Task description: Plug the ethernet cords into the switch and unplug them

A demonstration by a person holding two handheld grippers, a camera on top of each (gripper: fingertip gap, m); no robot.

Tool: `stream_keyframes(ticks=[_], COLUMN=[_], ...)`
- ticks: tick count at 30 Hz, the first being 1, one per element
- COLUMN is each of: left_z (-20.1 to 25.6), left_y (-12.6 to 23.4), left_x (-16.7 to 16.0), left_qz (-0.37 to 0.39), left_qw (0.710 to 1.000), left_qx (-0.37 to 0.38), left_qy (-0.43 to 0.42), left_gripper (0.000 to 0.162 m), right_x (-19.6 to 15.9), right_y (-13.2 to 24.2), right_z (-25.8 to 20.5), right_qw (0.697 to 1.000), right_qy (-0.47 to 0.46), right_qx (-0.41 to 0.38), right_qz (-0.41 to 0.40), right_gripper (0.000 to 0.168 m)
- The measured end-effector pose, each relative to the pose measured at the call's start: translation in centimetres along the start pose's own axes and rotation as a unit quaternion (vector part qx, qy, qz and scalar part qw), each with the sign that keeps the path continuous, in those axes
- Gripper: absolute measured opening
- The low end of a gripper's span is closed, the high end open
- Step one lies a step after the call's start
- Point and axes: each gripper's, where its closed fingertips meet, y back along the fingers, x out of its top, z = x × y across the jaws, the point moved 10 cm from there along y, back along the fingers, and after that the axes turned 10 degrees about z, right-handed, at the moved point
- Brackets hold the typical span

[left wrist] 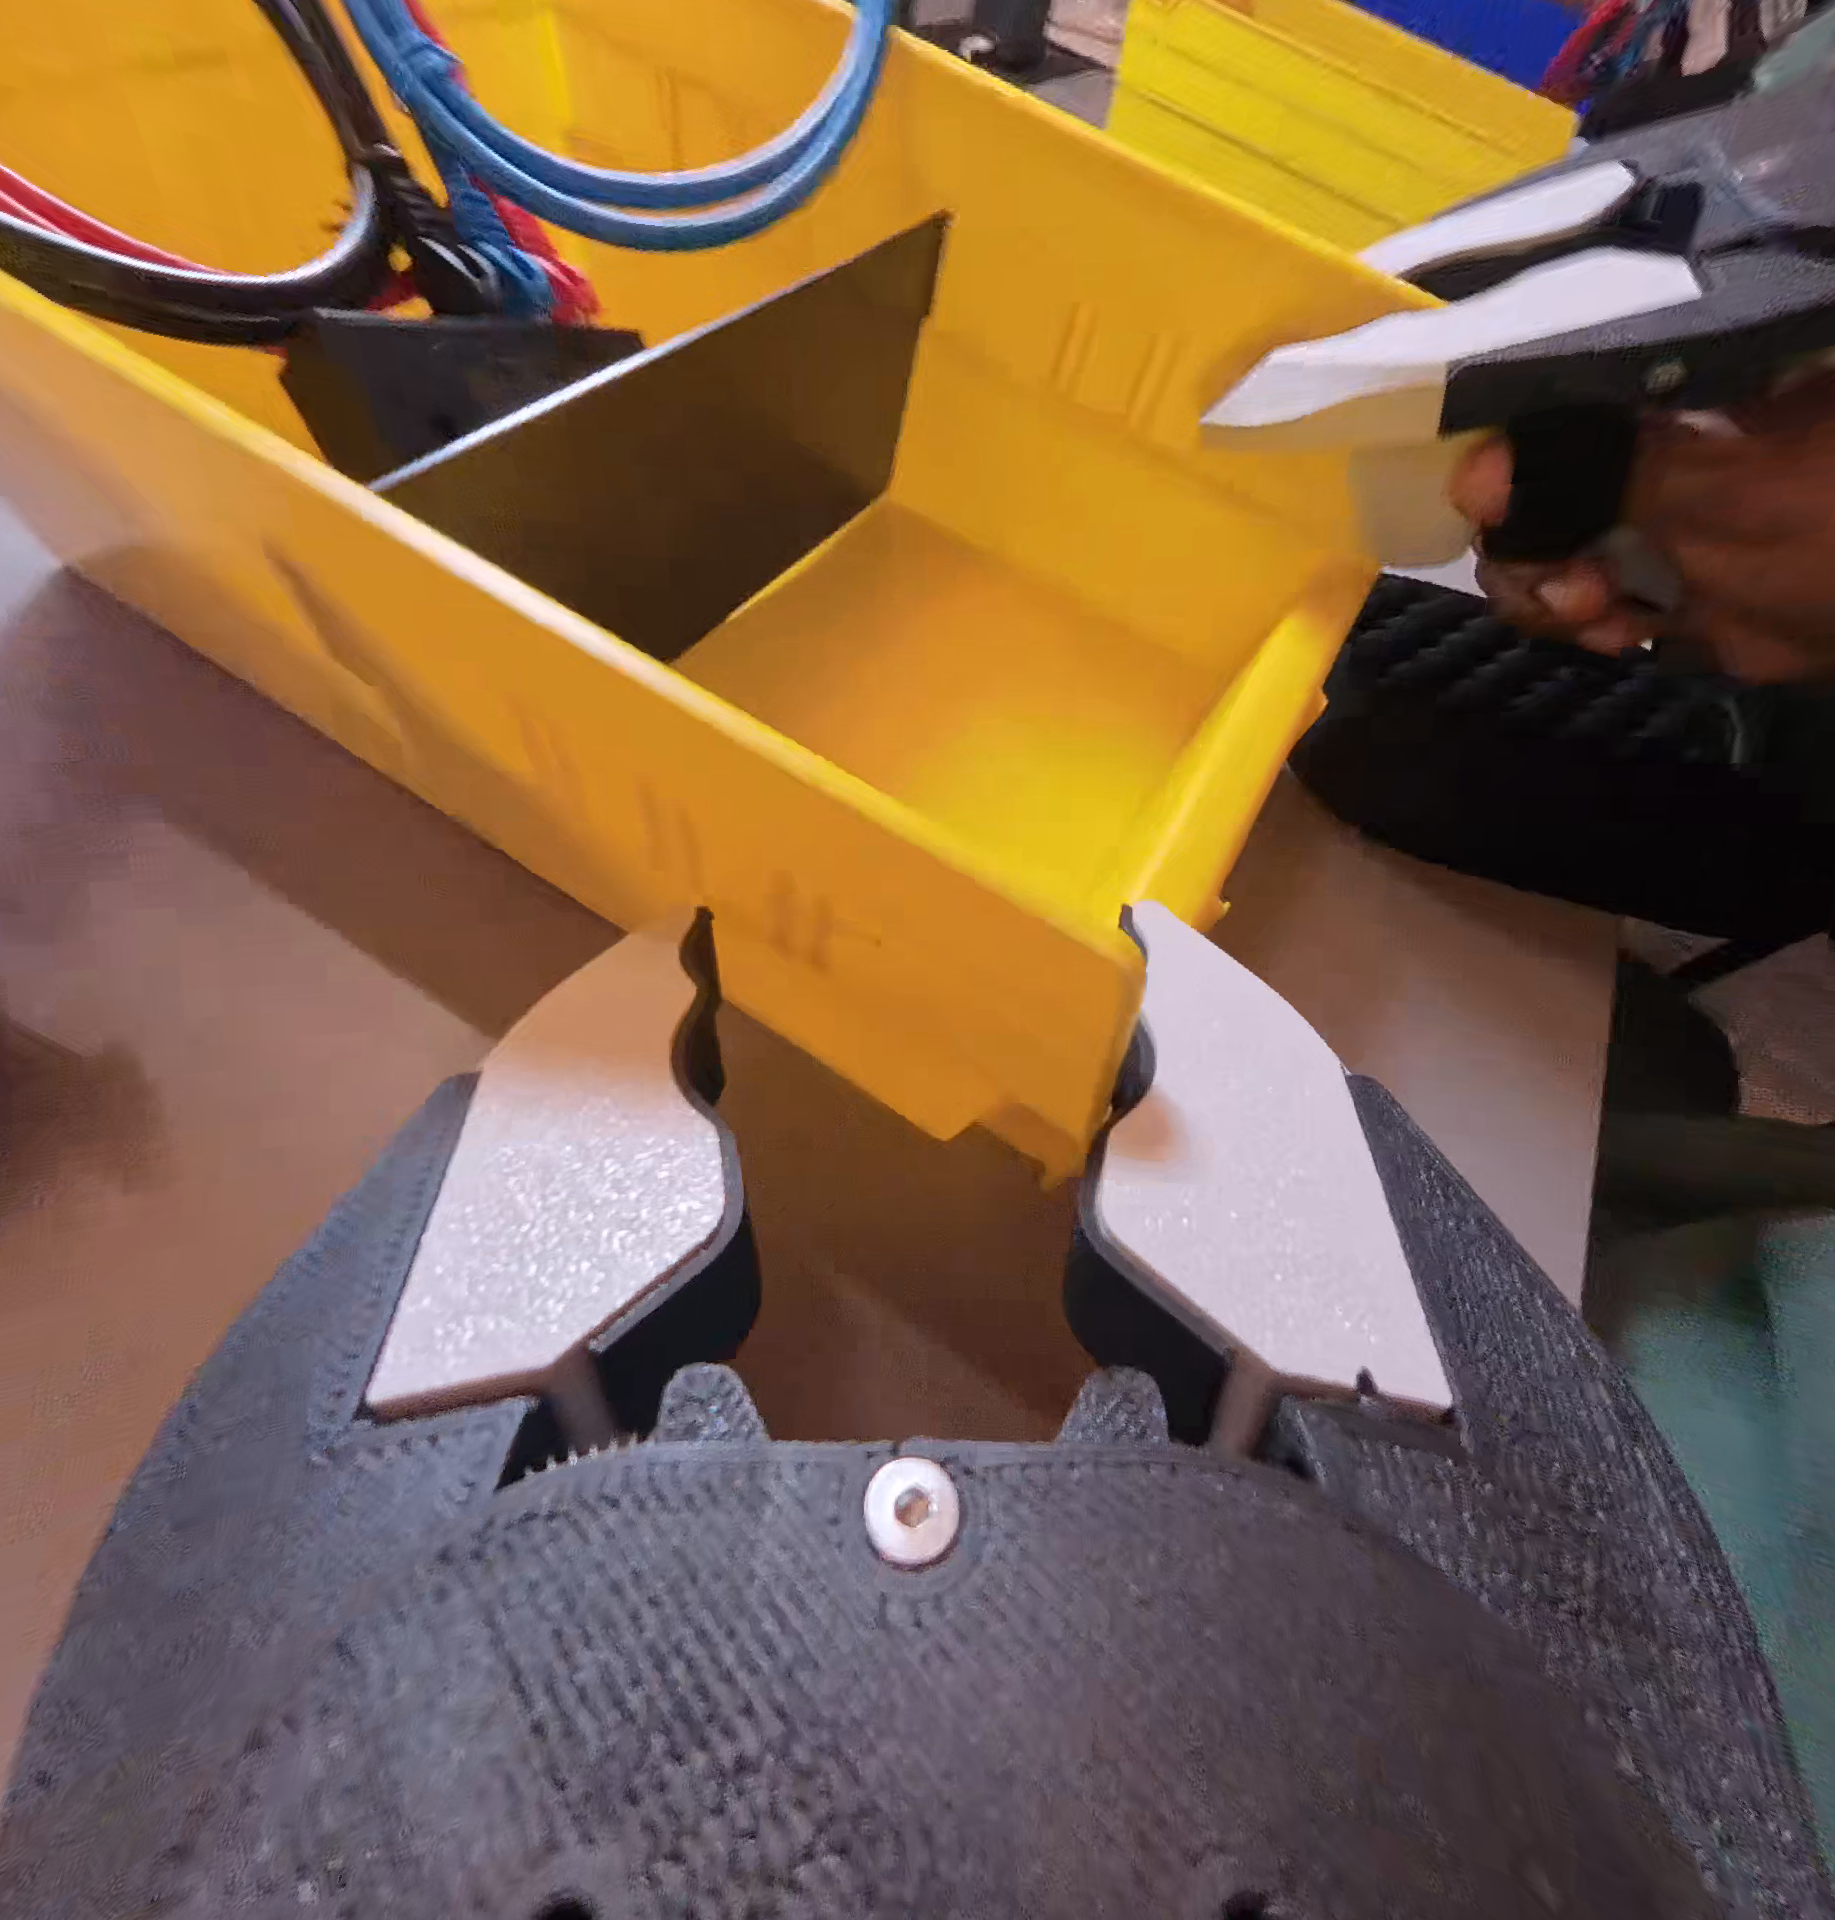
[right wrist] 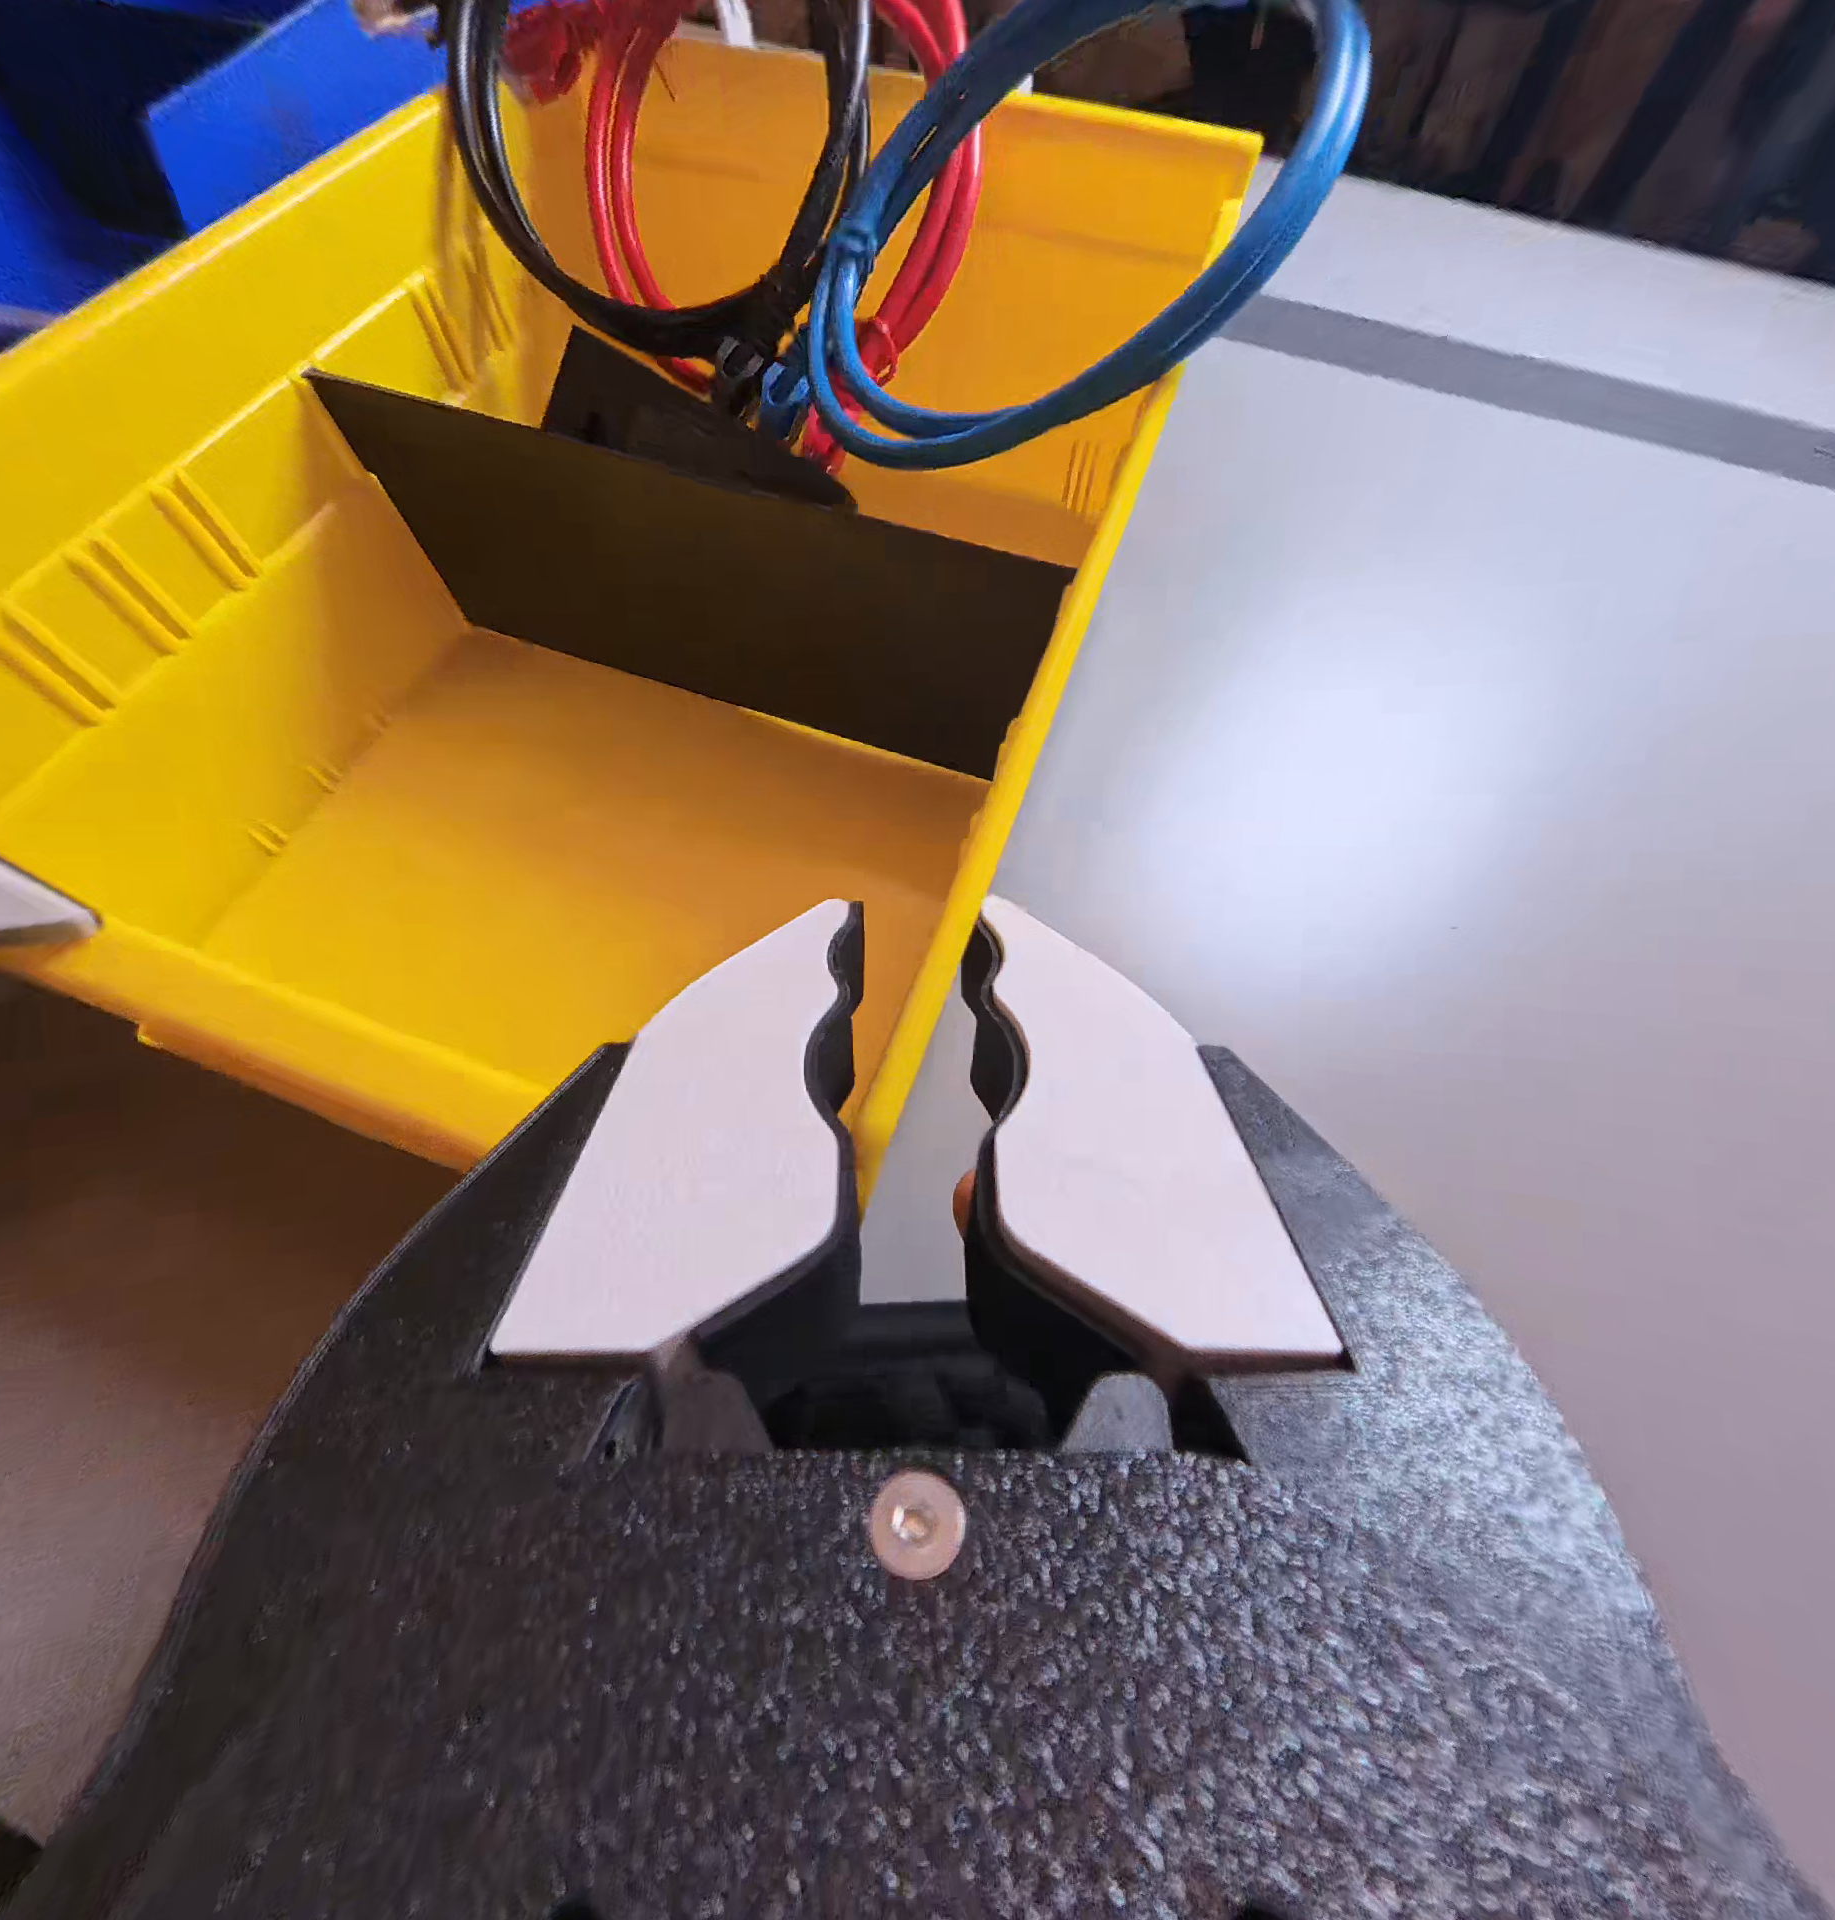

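My left gripper [left wrist: 918, 925] is spread wide around the near corner of the yellow bin [left wrist: 580, 717]; its right finger [left wrist: 1235, 1122] touches the bin's corner, while the left finger looks just clear of the side wall, so I would not call it a grip. My right gripper [right wrist: 913, 920] has narrowed onto the bin's right side wall [right wrist: 918, 1039], one finger inside and one outside. A thin gap shows on the outer side, so I cannot tell whether it truly pinches the wall.

The bin sits on a pale table [right wrist: 1464, 831] crossed by a grey tape strip [right wrist: 1536, 395]. A black divider [right wrist: 705, 613] splits it in two. The near compartment [right wrist: 580, 883] holds nothing. Behind the divider lies the black switch [right wrist: 674, 416], mostly hidden, with black cords [right wrist: 497, 208], red cords [right wrist: 622, 187] and blue cords [right wrist: 1204, 301] bundled in loops, rising from it. Their plug ends are blurred, though they seem seated in it.

In the left wrist view the right gripper [left wrist: 1297, 343] reaches the far wall, a hand [left wrist: 1619, 540] behind it.
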Motion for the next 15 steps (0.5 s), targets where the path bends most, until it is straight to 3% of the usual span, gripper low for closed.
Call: stream_keyframes(ticks=[8,15], left_z=[2.6,4.1], left_y=[3.4,9.6], left_x=[-0.7,4.7], left_qz=[0.045,0.072], left_qw=[0.994,0.98], left_qx=[0.041,0.095], left_qy=[-0.087,-0.156], left_gripper=[0.058,0.058], right_x=[-0.4,5.1], right_y=[4.3,5.9], right_z=[-4.2,-7.0], right_qw=[0.995,0.984], right_qy=[0.043,0.047], right_qx=[-0.045,0.0], right_qz=[0.081,0.172], right_gripper=[0.017,0.018])
